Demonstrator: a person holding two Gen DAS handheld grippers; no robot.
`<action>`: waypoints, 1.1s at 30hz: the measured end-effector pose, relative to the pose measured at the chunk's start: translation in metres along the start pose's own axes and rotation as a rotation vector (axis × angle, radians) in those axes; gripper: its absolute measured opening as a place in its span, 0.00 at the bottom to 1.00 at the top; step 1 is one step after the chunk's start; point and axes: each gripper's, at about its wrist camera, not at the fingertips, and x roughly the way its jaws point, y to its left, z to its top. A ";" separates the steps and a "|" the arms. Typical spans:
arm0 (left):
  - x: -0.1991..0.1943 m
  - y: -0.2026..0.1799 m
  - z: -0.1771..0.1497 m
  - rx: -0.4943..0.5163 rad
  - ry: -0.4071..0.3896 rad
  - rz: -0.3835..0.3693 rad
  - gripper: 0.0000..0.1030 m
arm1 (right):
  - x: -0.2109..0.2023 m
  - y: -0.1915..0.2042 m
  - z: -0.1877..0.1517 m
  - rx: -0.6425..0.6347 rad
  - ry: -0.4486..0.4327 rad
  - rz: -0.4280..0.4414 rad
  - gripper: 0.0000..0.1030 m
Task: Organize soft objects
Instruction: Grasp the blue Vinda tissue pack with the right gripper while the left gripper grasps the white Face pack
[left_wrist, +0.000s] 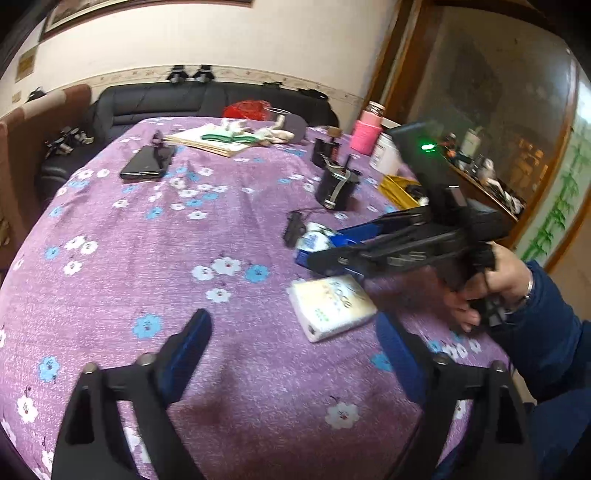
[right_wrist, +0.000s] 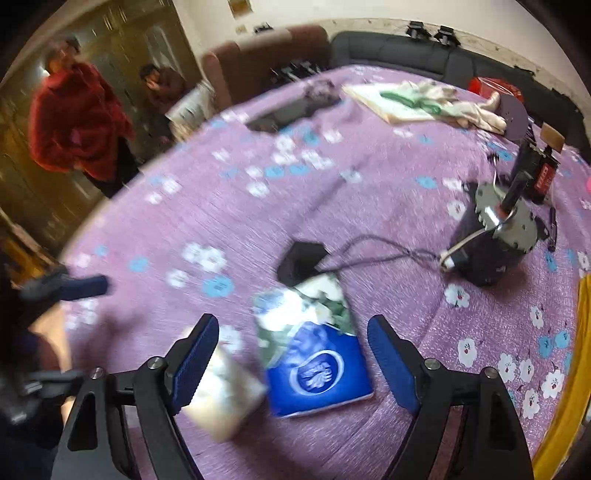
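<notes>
My right gripper (right_wrist: 293, 354) hangs apart over the blue tissue pack (right_wrist: 317, 365); the cream pack (right_wrist: 221, 395) beside its left finger could snag (left gripper (left_wrist: 295, 354) wide, empty).

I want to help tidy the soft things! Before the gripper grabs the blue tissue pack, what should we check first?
1. Blue tissue pack sits between the right gripper fingers: ok.
2. Right gripper open, pads not yet pressing the pack: ok.
3. White tissue pack clear of the grab: not ok, it lies right at one finger and could get pinched too.
4. Black cable and its plug off the blue pack: cannot tell, the plug sits at the pack's far end.
5. Left gripper open, holding nothing, out of the way: ok.
6. Sharp view: not ok, the right wrist picture is blurred.
</notes>
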 end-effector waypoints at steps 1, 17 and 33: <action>0.002 -0.004 0.000 0.018 0.011 -0.009 0.93 | -0.004 -0.005 -0.003 0.010 -0.019 -0.012 0.56; 0.077 -0.055 0.023 0.380 0.228 0.031 0.93 | -0.052 -0.050 -0.070 0.102 -0.095 -0.036 0.55; 0.097 -0.057 0.021 0.462 0.333 -0.063 0.53 | -0.051 -0.053 -0.071 0.117 -0.138 0.011 0.63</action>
